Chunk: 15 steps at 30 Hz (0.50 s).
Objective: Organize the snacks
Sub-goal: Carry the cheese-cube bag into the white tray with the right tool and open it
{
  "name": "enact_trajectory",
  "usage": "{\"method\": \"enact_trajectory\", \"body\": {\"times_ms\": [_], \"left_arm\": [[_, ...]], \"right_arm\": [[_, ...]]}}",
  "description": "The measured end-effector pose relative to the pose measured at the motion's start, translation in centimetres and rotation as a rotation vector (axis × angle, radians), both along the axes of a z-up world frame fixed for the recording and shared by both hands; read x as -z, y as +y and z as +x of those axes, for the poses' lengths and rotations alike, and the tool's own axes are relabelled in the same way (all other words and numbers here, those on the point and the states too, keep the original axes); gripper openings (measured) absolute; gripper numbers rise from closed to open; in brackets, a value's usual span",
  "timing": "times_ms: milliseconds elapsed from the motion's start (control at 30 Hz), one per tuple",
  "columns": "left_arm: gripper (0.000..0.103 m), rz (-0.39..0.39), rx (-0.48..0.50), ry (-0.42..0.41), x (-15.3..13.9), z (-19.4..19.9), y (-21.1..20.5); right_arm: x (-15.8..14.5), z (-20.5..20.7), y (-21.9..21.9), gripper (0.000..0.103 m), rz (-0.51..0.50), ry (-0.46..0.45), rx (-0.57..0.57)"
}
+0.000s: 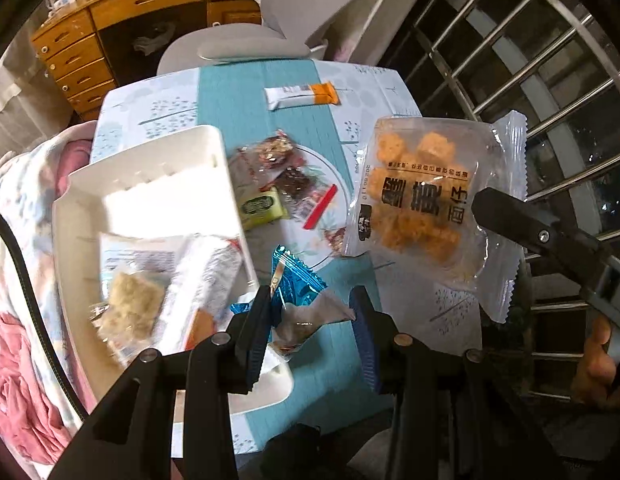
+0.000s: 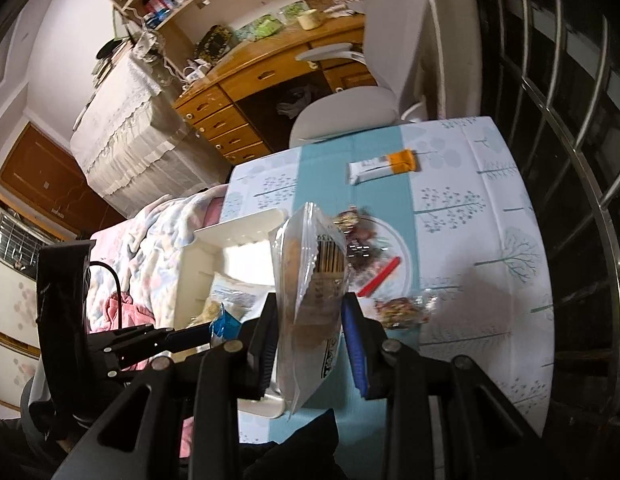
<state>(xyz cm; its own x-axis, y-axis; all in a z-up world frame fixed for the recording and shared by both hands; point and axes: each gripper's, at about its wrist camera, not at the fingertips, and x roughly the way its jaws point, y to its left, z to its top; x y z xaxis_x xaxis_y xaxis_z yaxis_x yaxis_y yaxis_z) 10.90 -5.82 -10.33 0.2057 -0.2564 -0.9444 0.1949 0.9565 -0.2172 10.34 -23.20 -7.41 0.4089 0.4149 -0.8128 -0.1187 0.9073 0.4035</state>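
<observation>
left gripper: jaws pinch blue wrapper; release over white bin.
right gripper: jaws grip clear cracker pack; hold level.

The clear snack packet of orange-brown pieces carries large dark Chinese characters, seen upside down, and a small printed date code along one side, too small to read surely. In the right wrist view its back shows a barcode with digits ending "139".

Wooden desk with drawers, pale swivel chair, barred dark window, white walls.
</observation>
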Motion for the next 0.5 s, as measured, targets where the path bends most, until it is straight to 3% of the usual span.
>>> {"method": "enact_trajectory", "body": {"times_ms": [500], "left_arm": [[0.038, -0.065, -0.028, -0.118, -2.1, -3.2, 11.6]], "right_arm": [[-0.6, -5.0, 11.7, 0.031, -0.008, -0.052, -0.008]]}}
